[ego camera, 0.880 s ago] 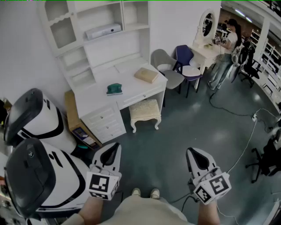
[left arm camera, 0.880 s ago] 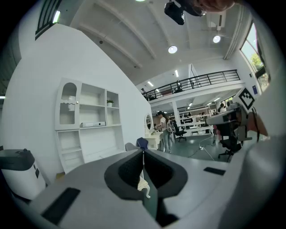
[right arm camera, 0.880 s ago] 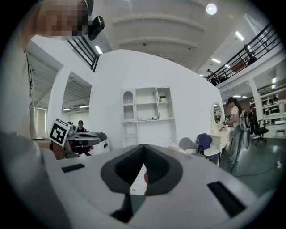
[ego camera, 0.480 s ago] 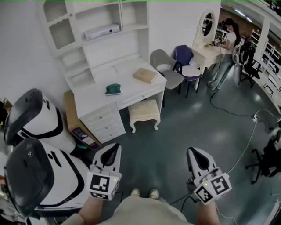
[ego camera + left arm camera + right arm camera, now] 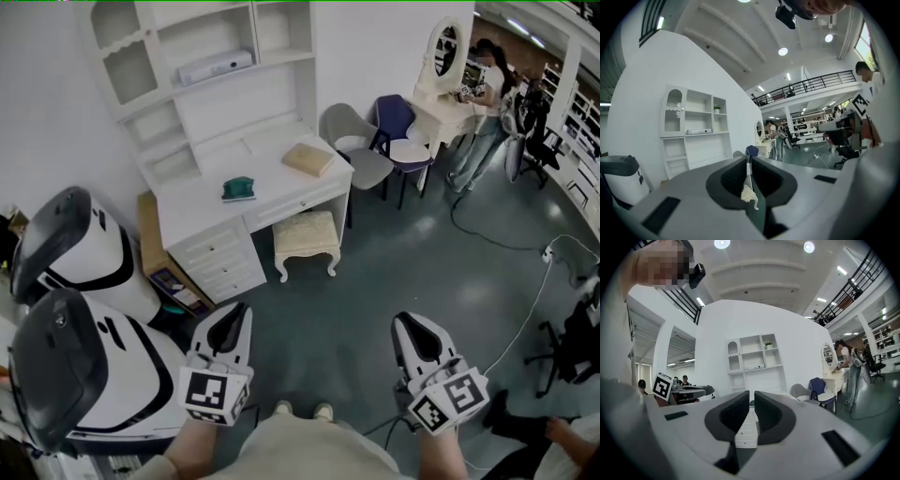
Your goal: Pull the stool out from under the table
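From the head view, the left gripper [image 5: 234, 317] and the right gripper [image 5: 413, 328] sit side by side at the bottom, each in a hand. Both point ahead over the grey floor with jaws pressed together, holding nothing. Well ahead of both, between their lines of aim, the stool [image 5: 306, 240] stands on its curved legs. Its cream seat is partly tucked under the white table [image 5: 202, 214], and neither gripper is near it. On the table top lie a green object [image 5: 239, 189] and a tan box [image 5: 310, 159], and a shelf unit [image 5: 202, 56] rises behind them. Two white-and-black machines [image 5: 70, 366] stand just left of the left gripper. Ahead and to the right of the right gripper are a grey chair [image 5: 354, 141] and a purple chair [image 5: 397, 127]. Past them a person [image 5: 486, 98] stands beside a vanity mirror [image 5: 444, 52].

Through the left gripper view, the jaws meet in a closed line with nothing clamped. A cream sliver with a curled leg, the stool, shows through the slot behind the tips, far ahead. The shelf unit stands ahead to the left, and the right gripper shows off to the right.

Through the right gripper view, the jaws are closed but for a hairline slit, and empty. A white strip of the table shows through the slot. The shelf unit is straight ahead, the chairs and the person are ahead to the right, and the left gripper is off to the left.
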Demonstrator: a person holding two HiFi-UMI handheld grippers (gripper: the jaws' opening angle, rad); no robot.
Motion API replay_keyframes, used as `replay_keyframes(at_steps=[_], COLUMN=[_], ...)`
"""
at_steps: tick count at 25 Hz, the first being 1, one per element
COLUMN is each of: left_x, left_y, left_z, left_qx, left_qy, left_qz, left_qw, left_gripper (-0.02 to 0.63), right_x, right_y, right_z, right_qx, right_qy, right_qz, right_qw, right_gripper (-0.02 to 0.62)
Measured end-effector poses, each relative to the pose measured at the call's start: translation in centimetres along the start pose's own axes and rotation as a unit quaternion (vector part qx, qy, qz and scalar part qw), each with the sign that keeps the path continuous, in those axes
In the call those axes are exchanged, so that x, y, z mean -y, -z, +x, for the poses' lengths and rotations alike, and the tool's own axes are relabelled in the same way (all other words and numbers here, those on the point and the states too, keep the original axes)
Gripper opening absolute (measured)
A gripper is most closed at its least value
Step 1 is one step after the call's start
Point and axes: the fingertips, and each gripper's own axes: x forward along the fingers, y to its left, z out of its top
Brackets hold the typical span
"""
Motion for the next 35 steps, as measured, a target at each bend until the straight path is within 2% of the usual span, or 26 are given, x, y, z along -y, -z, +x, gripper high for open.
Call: replay_keyframes(at_steps=[1,2,3,4,5,13,22,29,35], left_x=[0.3,0.6,1.0,1.4,1.8,1.8,-0.1,-3.2,-7.6], left_y=[0.2,0.3,0.3,0.3,0.2,1.1,2.5,2.8,2.9], left_z=[0.0,0.0,0.1,0.3,0.3,1.2,7.3,14.0,20.1], left_qx=[0.003,0.006,0.007,0.008,0.008,0.006,0.002,-0.020,-0.036], left_qy=[-0.006,-0.009,-0.011,-0.012,-0.014,-0.036,-0.027,-0.016,-0.011], left_qz=[0.000,-0.001,-0.003,-0.005,-0.006,-0.006,-0.006,-0.017,-0.020], left_qw=[1.0000,0.9999,0.9999,0.9999,0.9998,0.9993,0.9996,0.9995,0.9991], left_gripper=[0.034,0.062,0.137,0.223,0.250,0.258,0.259,0.259,0.259], right_x=[0.4,0.8,1.2,1.7,2.2,4.3,7.7,11.2,13.6], right_y=[0.4,0.7,0.9,1.0,1.0,2.0,3.4,3.4,3.0], right_z=[-0.1,-0.3,-0.5,-0.7,-0.8,0.1,5.1,11.9,19.5], right_qx=[-0.005,-0.009,-0.011,-0.011,-0.011,-0.013,-0.035,-0.056,-0.069], right_qy=[-0.001,-0.001,0.000,0.002,0.004,-0.005,-0.002,0.003,0.003], right_qz=[-0.001,-0.002,-0.005,-0.009,-0.011,-0.007,-0.007,0.002,0.016], right_qw=[1.000,1.000,1.000,1.000,1.000,1.000,0.999,0.998,0.997], right_gripper=[0.057,0.147,0.230,0.278,0.298,0.310,0.310,0.310,0.310])
